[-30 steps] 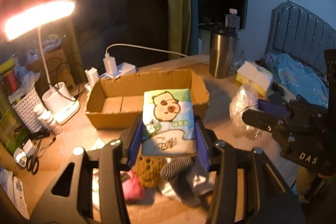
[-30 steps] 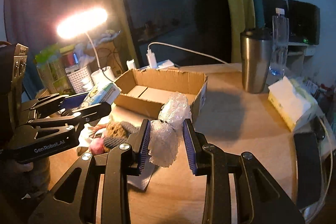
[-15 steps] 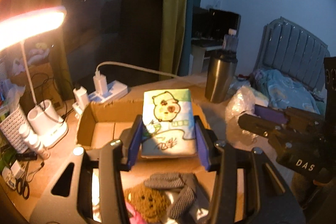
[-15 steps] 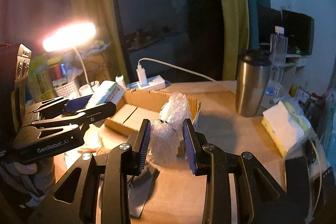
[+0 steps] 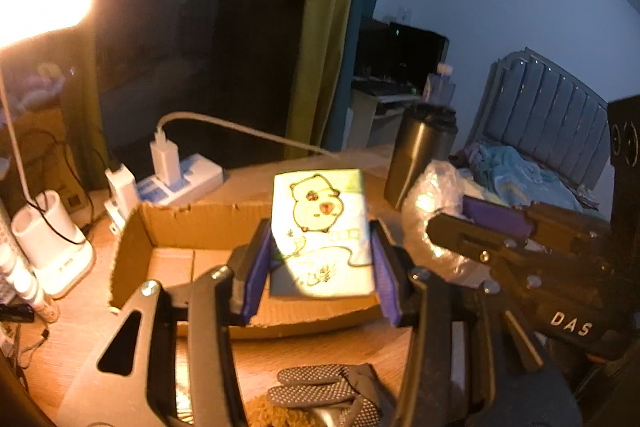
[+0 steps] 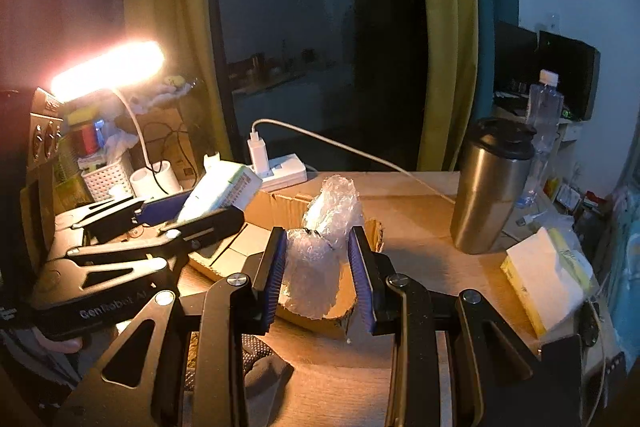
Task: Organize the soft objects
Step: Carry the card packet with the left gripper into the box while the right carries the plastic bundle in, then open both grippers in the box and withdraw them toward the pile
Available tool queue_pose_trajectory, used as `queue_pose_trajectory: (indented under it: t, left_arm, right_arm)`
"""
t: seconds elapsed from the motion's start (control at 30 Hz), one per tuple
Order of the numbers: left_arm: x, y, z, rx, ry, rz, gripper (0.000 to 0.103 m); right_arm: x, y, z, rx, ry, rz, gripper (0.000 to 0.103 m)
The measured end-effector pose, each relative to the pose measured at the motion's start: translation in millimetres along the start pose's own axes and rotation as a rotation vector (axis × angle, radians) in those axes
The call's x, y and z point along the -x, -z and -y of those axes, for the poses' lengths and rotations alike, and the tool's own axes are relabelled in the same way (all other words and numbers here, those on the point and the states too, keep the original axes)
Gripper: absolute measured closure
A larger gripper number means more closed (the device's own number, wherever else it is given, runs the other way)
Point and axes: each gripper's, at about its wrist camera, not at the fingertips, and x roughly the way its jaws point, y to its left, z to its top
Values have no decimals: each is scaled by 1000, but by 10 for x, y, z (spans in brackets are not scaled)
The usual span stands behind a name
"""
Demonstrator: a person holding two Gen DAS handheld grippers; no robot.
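My left gripper [image 5: 320, 267] is shut on a soft tissue pack [image 5: 324, 227] printed with a cartoon animal, held above the open cardboard box [image 5: 132, 247]. My right gripper [image 6: 318, 267] is shut on a wad of clear bubble wrap [image 6: 320, 247], which hangs over the box's near right corner [image 6: 372, 227]. In the right wrist view the left gripper [image 6: 192, 207] holds the tissue pack [image 6: 220, 187] over the box's left side. The right gripper with its bubble wrap [image 5: 432, 203] also shows at the right of the left wrist view. Grey socks [image 5: 320, 391] lie on the desk near me.
A steel tumbler [image 6: 488, 187] and a water bottle [image 6: 544, 119] stand right of the box. A tissue box [image 6: 548, 275] lies at the far right. A power strip with charger [image 5: 180, 175], a lit desk lamp [image 6: 108, 71] and a white basket [image 6: 106, 179] crowd the left.
Both grippers have moved forward over the cardboard box with their loads. The socks and plush items have slid down toward the bottom edge of the views.
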Motion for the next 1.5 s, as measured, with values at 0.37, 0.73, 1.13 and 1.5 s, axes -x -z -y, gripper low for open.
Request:
queue_pose_trajectory:
  t: [0.37,0.73,1.13,1.5]
  left_arm:
    - [-536,187,-152,46,34,-136,56]
    - [-749,313,-122,19,40,-207,52]
    - [-458,273,-176,16,-46,-177,50]
    - [71,235,-227,26,-62,-83,34]
  right_arm:
    - [-504,64,123,-58,-50,-79,69]
    - [-748,136,231,-111,-79,-126,69]
    - [-646,127,312,-139,-61,-105,49]
    - [-252,111,120,-111,-56,-46,49]
